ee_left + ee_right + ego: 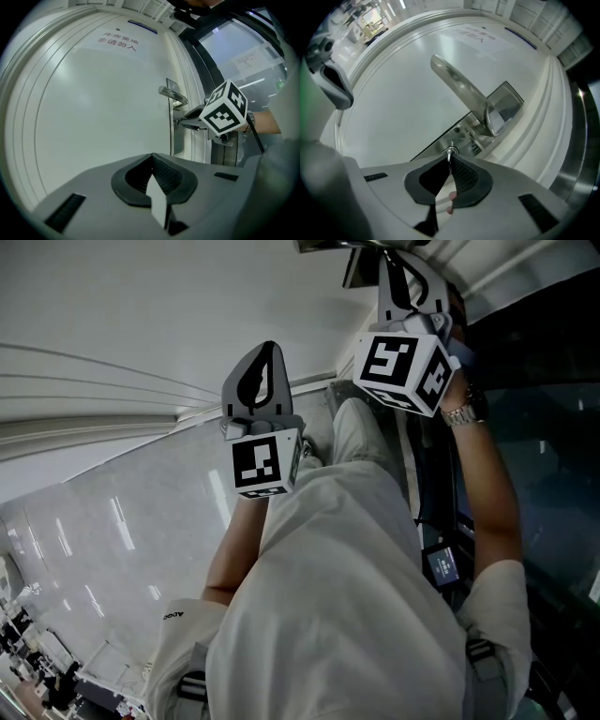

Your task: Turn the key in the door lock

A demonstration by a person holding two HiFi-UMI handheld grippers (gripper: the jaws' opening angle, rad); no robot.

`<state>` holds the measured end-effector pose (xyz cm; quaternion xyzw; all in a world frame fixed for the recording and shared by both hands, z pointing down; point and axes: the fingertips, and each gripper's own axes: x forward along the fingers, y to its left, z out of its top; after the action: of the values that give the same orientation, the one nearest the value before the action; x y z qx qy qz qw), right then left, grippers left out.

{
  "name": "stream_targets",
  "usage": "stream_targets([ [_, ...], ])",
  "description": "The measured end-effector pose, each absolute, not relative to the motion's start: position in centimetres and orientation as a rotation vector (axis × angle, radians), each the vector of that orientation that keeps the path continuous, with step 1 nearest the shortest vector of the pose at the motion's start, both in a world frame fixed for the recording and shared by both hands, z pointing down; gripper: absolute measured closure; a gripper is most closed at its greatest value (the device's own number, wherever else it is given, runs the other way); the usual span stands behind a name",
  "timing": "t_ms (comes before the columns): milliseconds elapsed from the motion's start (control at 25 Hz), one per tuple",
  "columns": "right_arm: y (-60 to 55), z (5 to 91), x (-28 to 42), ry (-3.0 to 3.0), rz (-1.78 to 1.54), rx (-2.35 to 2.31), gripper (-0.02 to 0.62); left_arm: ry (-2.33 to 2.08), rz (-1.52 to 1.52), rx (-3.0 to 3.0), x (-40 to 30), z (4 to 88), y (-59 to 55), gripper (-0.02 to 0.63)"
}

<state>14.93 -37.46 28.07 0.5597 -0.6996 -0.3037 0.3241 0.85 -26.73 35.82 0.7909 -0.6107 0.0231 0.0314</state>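
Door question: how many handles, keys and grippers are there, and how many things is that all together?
handle: 1
key: 1
grippers: 2, the left gripper and the right gripper
total: 4

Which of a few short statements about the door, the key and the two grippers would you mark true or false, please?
1. The right gripper is shut on the key in the lock plate. True.
2. The left gripper grips the handle. False: it is clear of the door, shut on nothing.
3. The door is white. True.
4. The handle is a round knob. False: it is a metal lever.
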Motion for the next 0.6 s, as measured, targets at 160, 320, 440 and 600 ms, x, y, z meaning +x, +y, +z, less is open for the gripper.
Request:
stream_targets([
  [160,-37.46,28.02,15.18,-1.949,-0.650,1.585,0.582,-1.876,0.069,2.446,1.27,35.67,-27.01,0.600],
  [320,-37.44,27.87,15.28,-2.139,-0.378,1.674,0.583,-1.884,0.078,2.445,1.17,35.50,-27.02,0.600],
  [440,-37.41,27.76,15.64,-2.286,-0.136,1.703,0.583,-1.892,0.087,2.443,1.25,35.39,-26.98,0.600],
  [600,-37.51,27.71,15.76,-2.404,0.055,1.733,0.583,-1.896,0.103,2.450,1.43,35.21,-27.10,0.600],
])
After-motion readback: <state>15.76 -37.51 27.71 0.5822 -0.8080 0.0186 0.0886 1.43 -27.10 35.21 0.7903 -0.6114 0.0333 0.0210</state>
